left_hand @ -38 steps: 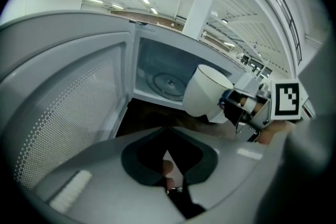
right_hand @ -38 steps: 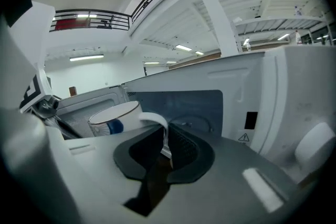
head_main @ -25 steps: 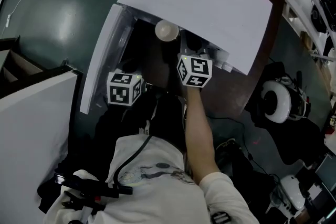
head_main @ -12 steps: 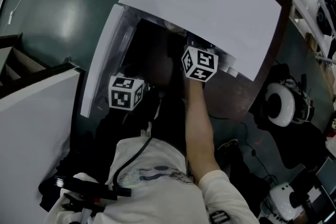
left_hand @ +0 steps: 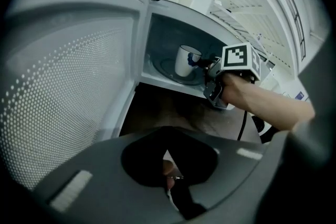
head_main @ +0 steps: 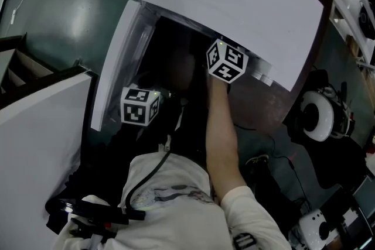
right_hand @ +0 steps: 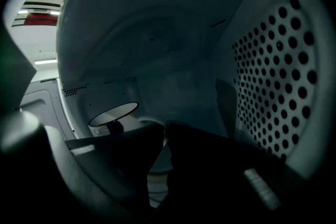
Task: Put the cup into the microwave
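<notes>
**Desk:** Where's the cup?

**Photographer:** The white cup (left_hand: 186, 60) is upright inside the microwave (left_hand: 157, 34), above the turntable (left_hand: 166, 68). Its long axis is vertical, with the mouth to 12 o'clock and the handle (left_hand: 196, 62) out to 3 o'clock.

**Desk:** And the tongs?

**Photographer:** The right gripper (left_hand: 206, 64) reaches in from 3 o'clock, pinched narrow on that handle. The left gripper (left_hand: 167, 139), nearly closed and empty, hangs outside, with the open door (left_hand: 68, 92) at its 9 o'clock.

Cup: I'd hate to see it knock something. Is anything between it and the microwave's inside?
Nothing visible does. The door is swung open at the left, and the cup is already inside the microwave.
</notes>
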Motion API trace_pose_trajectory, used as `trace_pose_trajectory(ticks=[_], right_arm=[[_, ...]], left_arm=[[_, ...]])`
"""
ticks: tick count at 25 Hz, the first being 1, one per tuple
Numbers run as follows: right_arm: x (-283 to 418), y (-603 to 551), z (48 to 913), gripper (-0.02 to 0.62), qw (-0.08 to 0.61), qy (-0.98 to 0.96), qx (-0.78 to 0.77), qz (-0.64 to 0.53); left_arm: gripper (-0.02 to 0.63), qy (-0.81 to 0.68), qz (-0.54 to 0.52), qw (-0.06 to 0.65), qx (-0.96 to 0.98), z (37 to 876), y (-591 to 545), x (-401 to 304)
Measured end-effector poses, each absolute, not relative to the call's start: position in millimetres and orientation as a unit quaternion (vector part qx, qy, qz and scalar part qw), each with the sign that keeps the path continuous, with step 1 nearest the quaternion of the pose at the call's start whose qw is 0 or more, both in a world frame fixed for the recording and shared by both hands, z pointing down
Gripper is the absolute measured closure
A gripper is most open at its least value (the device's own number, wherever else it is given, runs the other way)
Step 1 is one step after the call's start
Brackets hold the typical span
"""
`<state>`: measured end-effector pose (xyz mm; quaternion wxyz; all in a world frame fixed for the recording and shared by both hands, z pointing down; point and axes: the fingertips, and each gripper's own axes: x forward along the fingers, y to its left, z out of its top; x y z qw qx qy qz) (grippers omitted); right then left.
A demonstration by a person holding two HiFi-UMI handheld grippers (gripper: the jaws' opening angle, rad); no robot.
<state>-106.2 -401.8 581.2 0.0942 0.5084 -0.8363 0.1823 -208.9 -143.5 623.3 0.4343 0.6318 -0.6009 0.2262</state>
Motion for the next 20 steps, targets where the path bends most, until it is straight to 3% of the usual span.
trace_pose_trajectory(ticks=[20], right_arm=[[-93.5, -405.7, 594.9, 0.56, 0.087, -0.811, 0.55, 0.177]], left_arm=[[0.606, -0.601, 0.233, 0.437, 0.627, 629.7, -129.9, -212.7]])
